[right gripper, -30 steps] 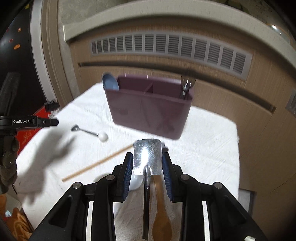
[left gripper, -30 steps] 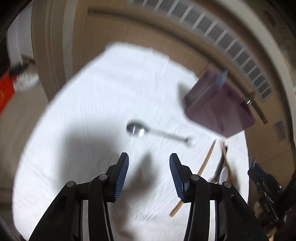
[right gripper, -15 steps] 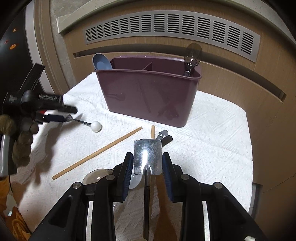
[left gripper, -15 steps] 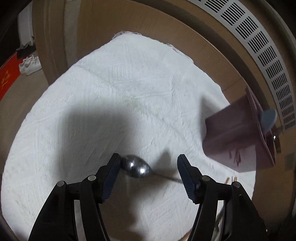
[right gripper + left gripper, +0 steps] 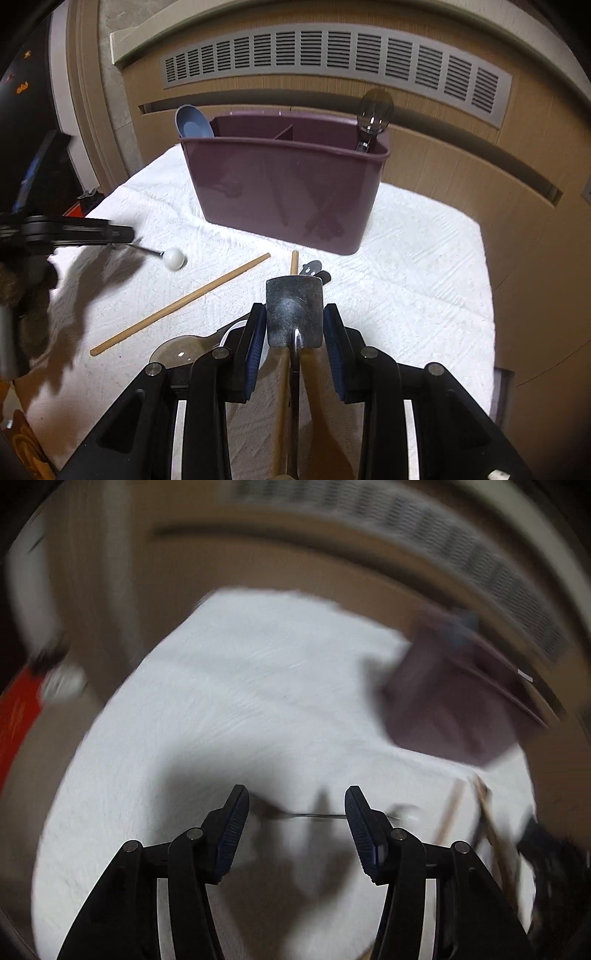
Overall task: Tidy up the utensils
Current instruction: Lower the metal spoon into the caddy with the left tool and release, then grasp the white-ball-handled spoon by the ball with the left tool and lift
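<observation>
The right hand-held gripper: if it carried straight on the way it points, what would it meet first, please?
Probably the purple utensil caddy. The right hand-held gripper, shut on a metal spatula, aims over the dark handle lying on the white cloth; depth is uncertain.

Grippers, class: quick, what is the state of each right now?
Left gripper: closing around the spoon, not yet gripping.
Right gripper: shut on the spatula.

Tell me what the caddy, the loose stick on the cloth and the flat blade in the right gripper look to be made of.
Caddy: likely plastic, smooth maroon with a soft sheen and moulded rounded rim.
Loose stick: probably wood or bamboo, matte tan, uniform and thin like a chopstick.
Flat blade in the right gripper: metal, likely stainless steel, bright with scuffed reflections.
</observation>
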{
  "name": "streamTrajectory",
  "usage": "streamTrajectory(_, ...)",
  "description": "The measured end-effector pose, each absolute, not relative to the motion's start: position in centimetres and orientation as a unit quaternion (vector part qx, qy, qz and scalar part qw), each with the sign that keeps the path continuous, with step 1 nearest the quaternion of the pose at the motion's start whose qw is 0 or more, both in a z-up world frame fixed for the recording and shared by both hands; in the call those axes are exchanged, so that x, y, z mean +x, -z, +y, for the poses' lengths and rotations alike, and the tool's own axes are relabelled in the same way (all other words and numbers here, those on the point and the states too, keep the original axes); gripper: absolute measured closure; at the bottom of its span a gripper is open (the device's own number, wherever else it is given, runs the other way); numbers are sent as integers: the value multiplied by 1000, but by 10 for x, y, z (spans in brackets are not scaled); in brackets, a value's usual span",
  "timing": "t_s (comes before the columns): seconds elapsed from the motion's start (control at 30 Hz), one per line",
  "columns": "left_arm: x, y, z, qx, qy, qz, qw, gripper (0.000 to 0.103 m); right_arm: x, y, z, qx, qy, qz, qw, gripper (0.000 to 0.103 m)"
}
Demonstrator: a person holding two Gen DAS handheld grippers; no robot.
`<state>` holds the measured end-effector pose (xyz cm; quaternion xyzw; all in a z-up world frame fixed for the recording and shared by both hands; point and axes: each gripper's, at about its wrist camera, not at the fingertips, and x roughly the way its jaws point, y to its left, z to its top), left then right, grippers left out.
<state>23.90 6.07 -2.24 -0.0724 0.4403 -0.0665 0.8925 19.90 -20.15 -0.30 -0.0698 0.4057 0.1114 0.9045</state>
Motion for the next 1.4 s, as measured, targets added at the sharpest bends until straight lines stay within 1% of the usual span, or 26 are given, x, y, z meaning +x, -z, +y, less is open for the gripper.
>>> streamTrajectory(0.07, 227, 14, 22, 60, 172, 425, 887, 48, 199, 3, -201, -66, -118, 407, 903, 74)
streamTrajectory(0.13, 220, 19, -5, 143, 248, 424, 859, 48, 202, 6, -199, -62, -124, 411, 901, 74)
streamTrajectory(0.23, 227, 33, -30, 224, 281, 424, 831, 49, 203, 8, -199, -52, -126, 416, 899, 74)
streamTrajectory(0.27, 233, 37, -33, 232, 281, 428, 827, 50, 201, 8, -200, -52, -125, 416, 899, 74)
streamTrajectory(0.3, 241, 41, -36, 233, 282, 436, 822, 56, 199, 7, -202, -53, -123, 415, 900, 74)
streamTrajectory(0.33, 249, 45, -37, 229, 284, 448, 816, 67, 197, 6, -203, -53, -121, 413, 901, 74)
streamTrajectory(0.37, 258, 49, -38, 224, 287, 461, 809, 71, 196, 5, -205, -54, -119, 413, 901, 74)
streamTrajectory(0.53, 287, 50, -35, 177, 302, 491, 798, 71, 191, 6, -208, -61, -118, 418, 899, 74)
streamTrajectory(0.73, 311, 46, -38, 160, 283, 502, 801, 71, 199, 11, -204, -42, -127, 432, 892, 74)
streamTrajectory(0.9, 280, 23, -41, 193, 341, 463, 796, 71, 193, 5, -204, -46, -130, 421, 896, 74)
streamTrajectory(0.97, 274, 18, -42, 212, 334, 444, 804, 70, 193, 5, -205, -48, -129, 421, 896, 74)
streamTrajectory(1.03, 286, 21, -44, 222, 298, 444, 815, 70, 195, 8, -205, -46, -129, 424, 895, 74)
streamTrajectory(1.1, 304, 27, -42, 210, 266, 459, 821, 70, 198, 11, -204, -41, -130, 429, 893, 74)
streamTrajectory(1.23, 325, 43, -45, 182, 261, 492, 810, 70, 198, 12, -205, -40, -131, 431, 892, 74)
streamTrajectory(1.4, 331, 44, -49, 159, 242, 491, 822, 71, 199, 13, -206, -41, -129, 435, 890, 74)
